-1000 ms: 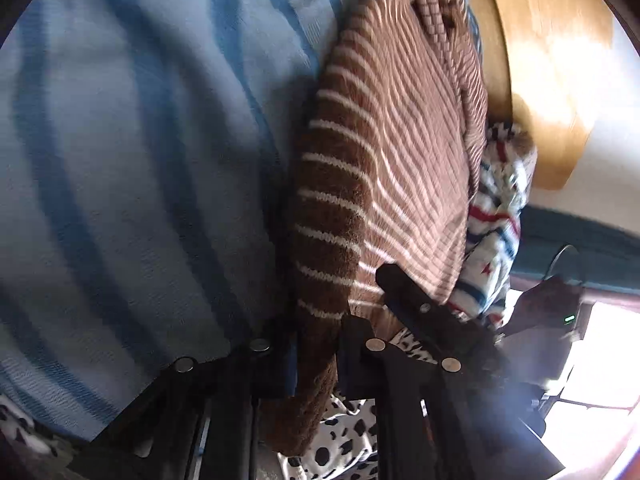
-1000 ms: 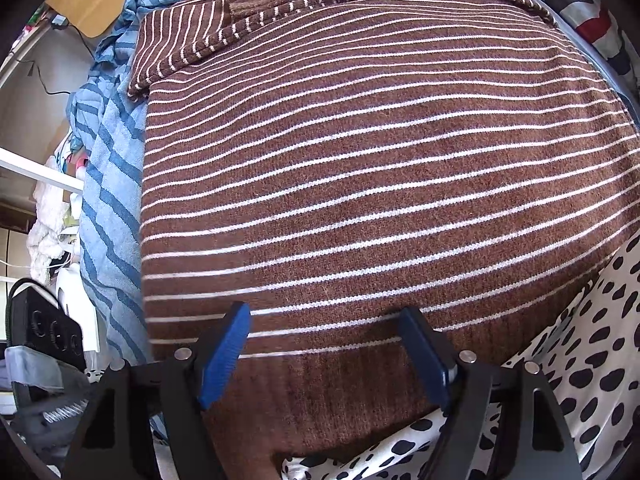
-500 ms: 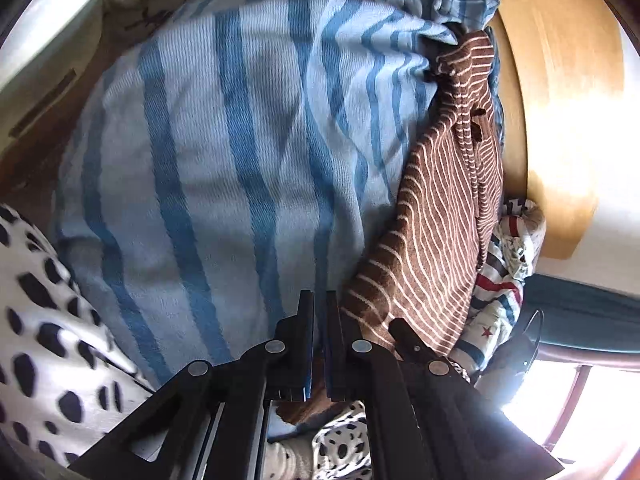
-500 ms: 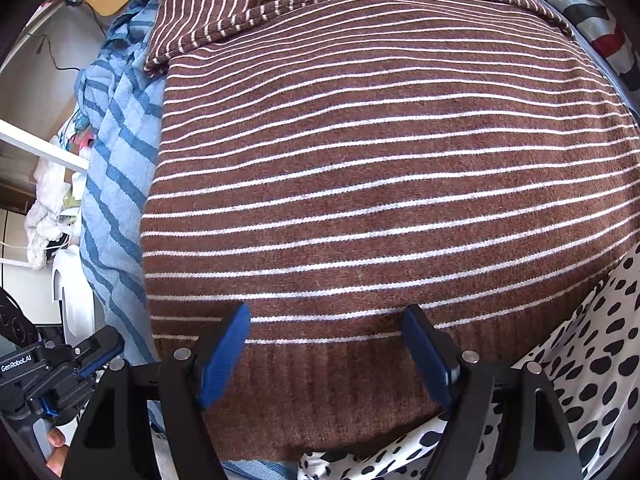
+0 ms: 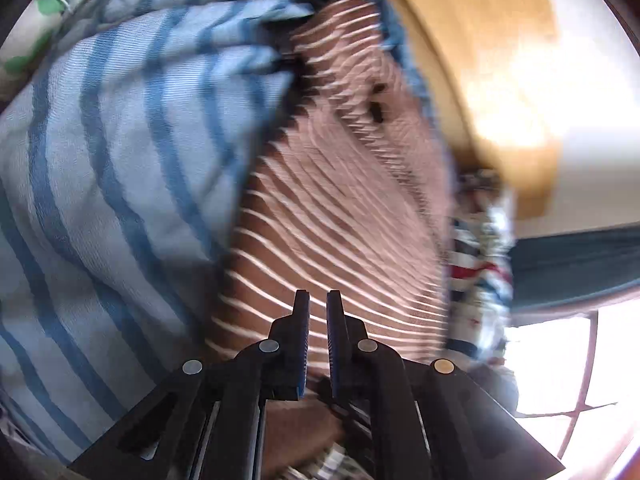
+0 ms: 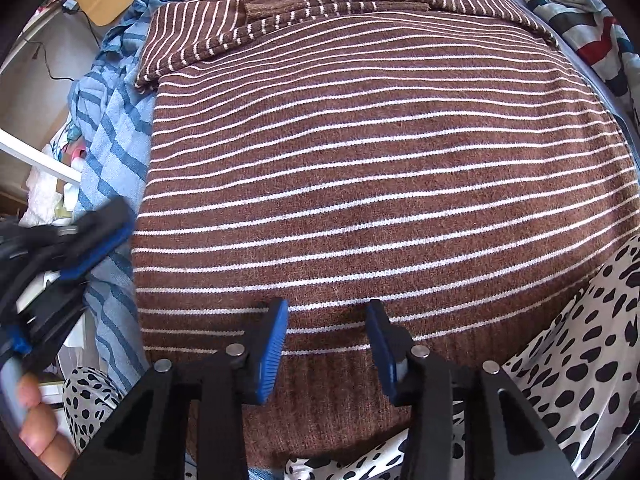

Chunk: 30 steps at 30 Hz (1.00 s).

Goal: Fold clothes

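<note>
Brown striped sweater point(image 6: 376, 184) flat on the blue-striped blanket point(image 6: 116, 128), hem under the right claw point(image 6: 327, 344), closing but unclenched; left claw point(image 5: 317, 312) closing, empty.

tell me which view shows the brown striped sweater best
The right wrist view: the brown striped sweater fills the frame, sharp and flat, with a sleeve folded across its top. The left wrist view catches it only as a narrow, motion-blurred strip beside the blue striped fabric.

Brown white-striped knit sweater point(image 6: 380, 184): one. Light-blue striped cloth point(image 5: 120, 160), left of sweater: one. Black-spotted white fabric point(image 6: 580, 340): one. Black two-finger tools: two, left tool point(image 5: 318, 312), right tool point(image 6: 326, 320).
</note>
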Available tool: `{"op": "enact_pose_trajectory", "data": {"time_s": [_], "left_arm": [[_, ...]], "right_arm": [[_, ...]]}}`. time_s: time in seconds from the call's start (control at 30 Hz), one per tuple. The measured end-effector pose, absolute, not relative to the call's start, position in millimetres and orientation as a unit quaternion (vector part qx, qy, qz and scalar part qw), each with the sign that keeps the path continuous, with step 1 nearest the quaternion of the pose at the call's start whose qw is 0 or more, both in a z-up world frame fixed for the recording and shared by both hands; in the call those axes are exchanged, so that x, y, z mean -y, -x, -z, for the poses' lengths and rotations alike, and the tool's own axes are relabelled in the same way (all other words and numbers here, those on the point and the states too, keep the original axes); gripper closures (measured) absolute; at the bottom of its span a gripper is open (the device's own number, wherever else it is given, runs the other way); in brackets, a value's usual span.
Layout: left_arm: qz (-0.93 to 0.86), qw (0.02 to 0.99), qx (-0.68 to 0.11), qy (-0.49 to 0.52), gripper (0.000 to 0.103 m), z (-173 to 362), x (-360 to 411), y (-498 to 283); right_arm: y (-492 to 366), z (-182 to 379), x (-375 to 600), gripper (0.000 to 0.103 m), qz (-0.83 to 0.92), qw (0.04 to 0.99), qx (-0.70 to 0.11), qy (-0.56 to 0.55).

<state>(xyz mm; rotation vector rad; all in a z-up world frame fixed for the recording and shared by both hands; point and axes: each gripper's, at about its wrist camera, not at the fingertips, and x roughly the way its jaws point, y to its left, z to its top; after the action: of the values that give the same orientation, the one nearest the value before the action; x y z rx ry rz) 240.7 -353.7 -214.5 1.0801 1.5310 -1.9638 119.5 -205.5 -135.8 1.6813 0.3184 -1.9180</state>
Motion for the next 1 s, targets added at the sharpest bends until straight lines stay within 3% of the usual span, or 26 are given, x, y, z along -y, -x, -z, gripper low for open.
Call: {"op": "enact_pose_trajectory", "data": {"time_s": [0.03,0.17,0.37,0.5,0.53,0.6,0.63,0.67,0.8,0.93,0.97,1.0], "left_arm": [[0.693,0.240,-0.552,-0.397,0.101,226,360,-249],[0.645,0.270,-0.610,-0.373,0.101,249,379,-296],[0.643,0.286,-0.619,-0.349,0.100,225,389,-348],[0.628,0.273,-0.652,-0.324,0.096,227,383,-360],[0.625,0.267,-0.663,-0.314,0.089,228,379,-359],[0.618,0.257,-0.683,-0.294,0.064,230,370,-354],[0.619,0.253,-0.687,-0.285,0.047,228,366,-353],[0.621,0.249,-0.690,-0.275,0.041,226,363,-352],[0.627,0.245,-0.693,-0.257,0.041,214,361,-357],[0.633,0.248,-0.690,-0.250,0.041,205,361,-372],[0.633,0.245,-0.691,-0.247,0.041,204,361,-374],[0.634,0.236,-0.696,-0.241,0.041,203,361,-378]], "right_arm": [[-120,134,207,0.058,0.716,0.285,-0.119,-0.626],[-132,141,219,0.054,0.707,0.290,-0.128,-0.632],[-140,147,240,0.036,0.706,0.298,-0.153,-0.624],[-141,139,245,0.035,0.702,0.301,-0.148,-0.629],[-141,137,245,0.035,0.699,0.302,-0.144,-0.632],[-146,128,248,0.036,0.683,0.317,-0.129,-0.645],[-152,122,252,0.036,0.672,0.335,-0.119,-0.650],[-160,115,257,0.037,0.663,0.355,-0.117,-0.649],[-195,108,280,0.036,0.645,0.384,-0.174,-0.637],[-205,160,273,0.035,0.646,0.386,-0.243,-0.613],[-206,162,275,0.037,0.649,0.382,-0.254,-0.606],[-208,164,276,0.046,0.653,0.379,-0.265,-0.600]]}}
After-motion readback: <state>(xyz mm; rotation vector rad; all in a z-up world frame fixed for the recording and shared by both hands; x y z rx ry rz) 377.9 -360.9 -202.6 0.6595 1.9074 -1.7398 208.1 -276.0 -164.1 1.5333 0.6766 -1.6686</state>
